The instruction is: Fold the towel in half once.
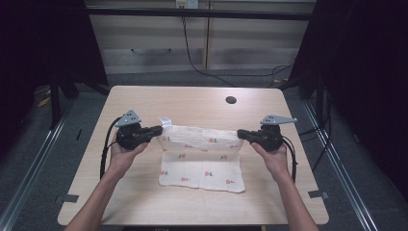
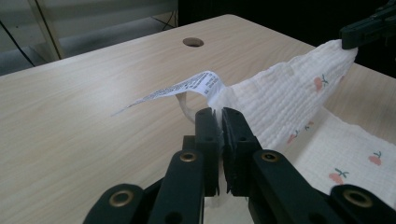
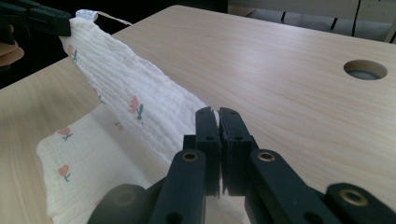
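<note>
Both forearms reach in from the near edge of the wooden table (image 1: 144, 101), palms cupped under the grippers, wrists turned so the two grippers point toward each other across the middle of the tabletop. The left gripper (image 1: 156, 129) sits left of centre, the right gripper (image 1: 240, 134) right of centre, at about the same level.

Between them hangs a white muslin cloth (image 1: 202, 159) printed with small red fruit. Its far edge is lifted and stretched between the grippers, while its near part lies flat on the table, toward the person.

In the left gripper view the left gripper's (image 2: 220, 122) jaws are pressed together on the cloth's (image 2: 285, 100) corner, right beside a printed care label (image 2: 187, 88) that sticks out from that corner toward the far left. In the right gripper view the right gripper's (image 3: 217, 121) jaws are likewise clamped on the opposite corner of the cloth (image 3: 135, 107).

A round cable hole (image 1: 231, 100) lies in the table's far right area, well apart from the cloth.
</note>
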